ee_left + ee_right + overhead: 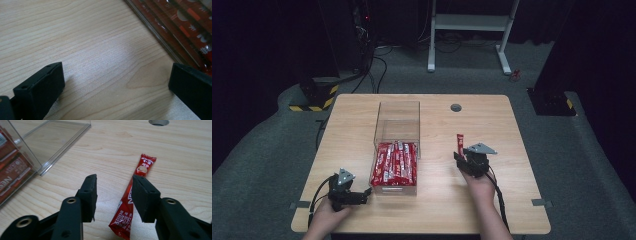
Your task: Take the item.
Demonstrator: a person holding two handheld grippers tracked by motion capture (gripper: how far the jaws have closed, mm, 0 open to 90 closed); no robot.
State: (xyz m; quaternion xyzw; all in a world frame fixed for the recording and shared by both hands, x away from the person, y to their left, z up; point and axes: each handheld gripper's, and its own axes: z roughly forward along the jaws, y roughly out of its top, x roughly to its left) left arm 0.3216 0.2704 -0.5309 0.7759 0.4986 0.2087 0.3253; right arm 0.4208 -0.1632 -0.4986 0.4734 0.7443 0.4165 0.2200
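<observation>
Sachet (pixel 130 202) lies flat on the bench (pixel 185 157) between my right tongs (pixel 113 195), jaws half-open, gripping nothing. It looks light, floppy, slick; I'd pinch mid-length. Left tongs (pixel 115 82) wide, empty.

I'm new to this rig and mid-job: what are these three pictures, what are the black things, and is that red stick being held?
A person holds a two-jaw tool in each hand. The high view looks down on the wooden table; the other two views ride on the tools.

The left gripper is open over bare wood beside the clear box, which is partly filled with red sachets.

The right gripper is open. One loose sachet lies flat on the table between and under its jaws; the pads do not press it, so it is not held.
</observation>
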